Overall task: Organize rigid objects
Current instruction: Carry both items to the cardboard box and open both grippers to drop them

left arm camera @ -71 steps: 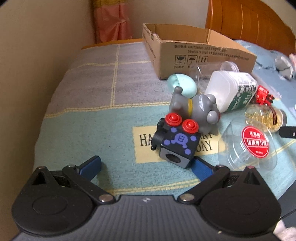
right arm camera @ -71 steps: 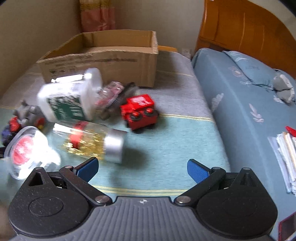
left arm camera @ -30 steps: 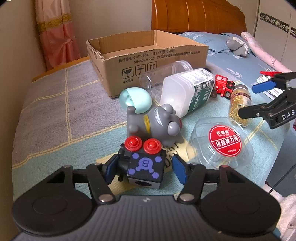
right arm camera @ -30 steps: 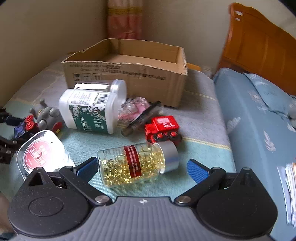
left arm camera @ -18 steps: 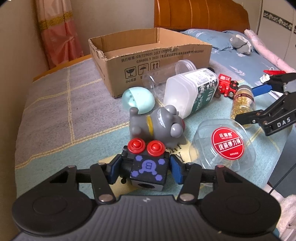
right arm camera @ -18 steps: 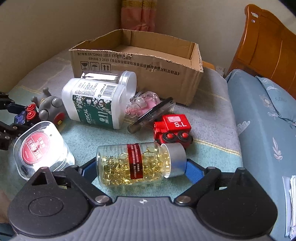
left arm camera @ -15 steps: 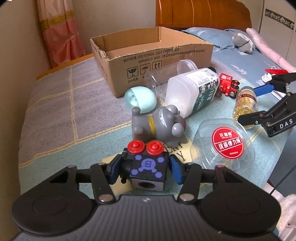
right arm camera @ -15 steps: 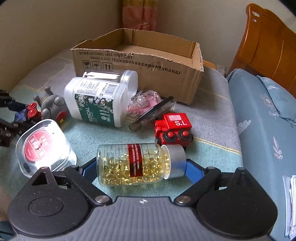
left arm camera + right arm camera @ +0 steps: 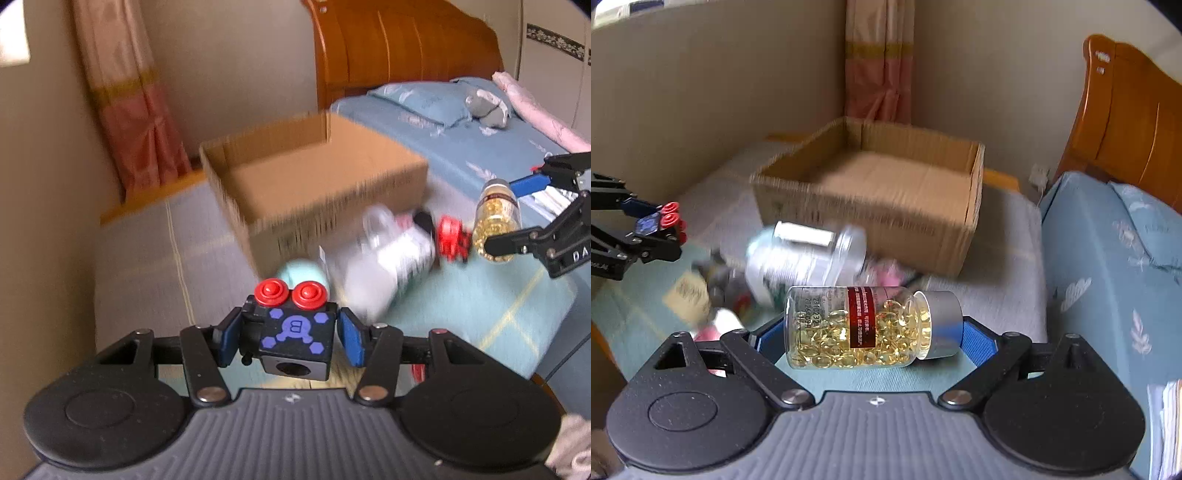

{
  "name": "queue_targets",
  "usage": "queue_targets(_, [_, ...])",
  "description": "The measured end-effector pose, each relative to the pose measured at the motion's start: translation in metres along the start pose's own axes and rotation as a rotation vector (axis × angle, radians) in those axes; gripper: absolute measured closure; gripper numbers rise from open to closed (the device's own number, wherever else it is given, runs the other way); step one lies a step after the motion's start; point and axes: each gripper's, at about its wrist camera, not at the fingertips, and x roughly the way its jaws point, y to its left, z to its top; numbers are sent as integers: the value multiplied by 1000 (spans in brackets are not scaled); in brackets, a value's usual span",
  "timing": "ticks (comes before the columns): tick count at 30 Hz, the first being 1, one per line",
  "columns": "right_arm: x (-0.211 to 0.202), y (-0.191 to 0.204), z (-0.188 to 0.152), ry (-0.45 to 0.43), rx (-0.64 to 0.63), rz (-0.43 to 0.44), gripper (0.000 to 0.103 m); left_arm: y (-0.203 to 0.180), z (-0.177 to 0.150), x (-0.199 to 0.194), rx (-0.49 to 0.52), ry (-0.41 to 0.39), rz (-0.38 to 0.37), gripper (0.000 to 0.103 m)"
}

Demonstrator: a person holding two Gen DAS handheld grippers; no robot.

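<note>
A: Status, left gripper (image 9: 289,338)?
B: Closed on black cube toy (image 9: 294,339), 2 red buttons at 12 o'clock, clear of bedding.
A: Right gripper (image 9: 864,338)?
B: Clamped endwise on capsule bottle (image 9: 864,326), lifted. Cardboard box (image 9: 886,192) stands beyond at 12 o'clock, blurred.

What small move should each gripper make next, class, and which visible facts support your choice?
Probably carry both loads forward over the open cardboard box. The left gripper is clamped on the black toy cube with red buttons, and the right gripper grips the bottle of yellow capsules end to end. Both are lifted clear of the blanket, and the box ahead looks empty.
</note>
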Motion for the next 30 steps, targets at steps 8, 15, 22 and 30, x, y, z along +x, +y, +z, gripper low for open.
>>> queue_targets(8, [8,-24,55,-83,19,-2,7,5,87,26,59,-78,10,49])
queue_targets(15, [38,-43,93,-75,23,2,7,19,149,81,53,-64,1,49])
queue_targets(22, [66,-51,101,-37,44,22,7,38,170,143,-26,-11,27,47])
queue_targets(30, [85,-45,94,10,36,37,7,49,164,164,-64,-15,83,18])
